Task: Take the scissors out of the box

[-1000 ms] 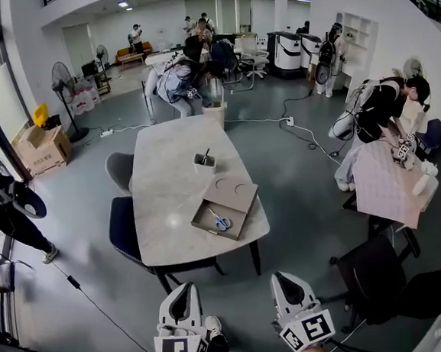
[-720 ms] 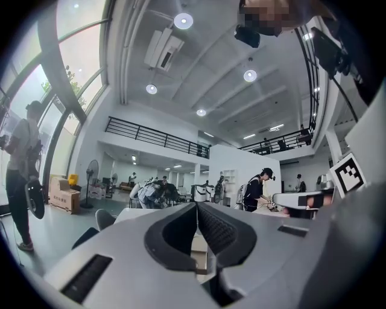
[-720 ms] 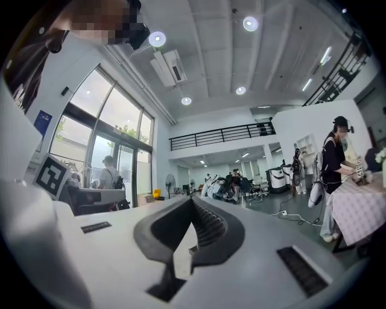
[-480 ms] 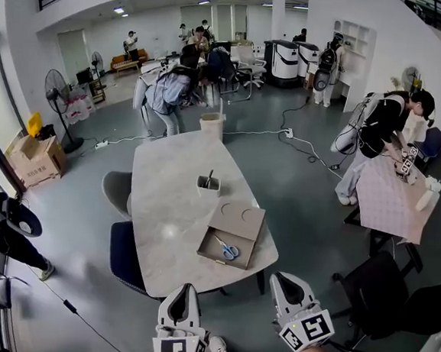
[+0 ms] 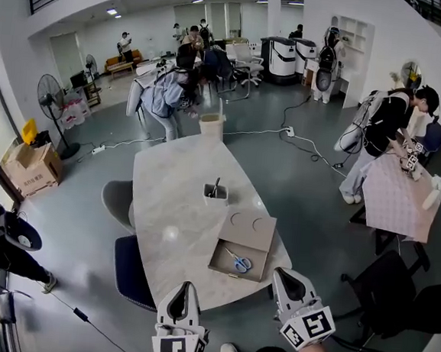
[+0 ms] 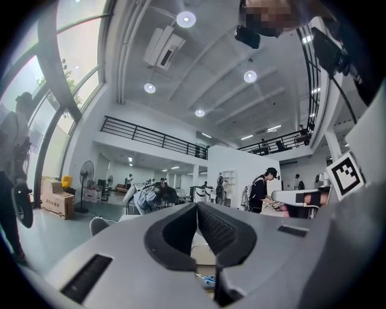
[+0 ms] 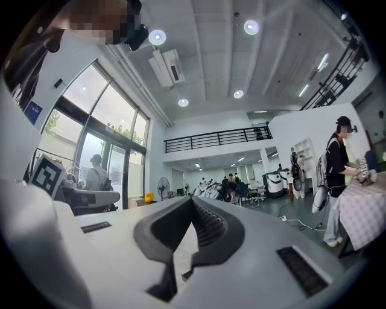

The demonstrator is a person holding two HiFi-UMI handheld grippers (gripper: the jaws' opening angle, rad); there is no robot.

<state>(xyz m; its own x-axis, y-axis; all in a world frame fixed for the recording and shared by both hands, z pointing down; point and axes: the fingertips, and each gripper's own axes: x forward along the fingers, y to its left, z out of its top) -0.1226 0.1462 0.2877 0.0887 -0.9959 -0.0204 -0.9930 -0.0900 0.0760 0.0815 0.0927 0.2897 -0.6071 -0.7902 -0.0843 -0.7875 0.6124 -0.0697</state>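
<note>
– On the table [image 5: 173, 206] in the head view, what do you count?
– One flat open box [image 5: 256, 230], and one pair of scissors [image 5: 238, 262] with blue handles lying in its near half. One small cup [image 5: 215, 192] stands beyond it. A grey chair [image 5: 117, 195] and a dark chair [image 5: 131, 272] stand at the table's left side. What is in the cup is too small to tell.
– And the claws?
– Two. The left gripper [image 5: 186, 286] and right gripper [image 5: 282, 273] are both clenched on nothing, short of the box, with their arms cut off by the bottom edge.
– Left gripper view?
– The jaws are pressed together. Only a blue scrap of the scissors [image 6: 208, 281] shows below them; the gripper's body hides the rest.
– Right gripper view?
– The jaws meet and are empty. The box and scissors are hidden.
– Changed since a second ago?
– The table and box now lie lower in the head view, nearer both grippers
</note>
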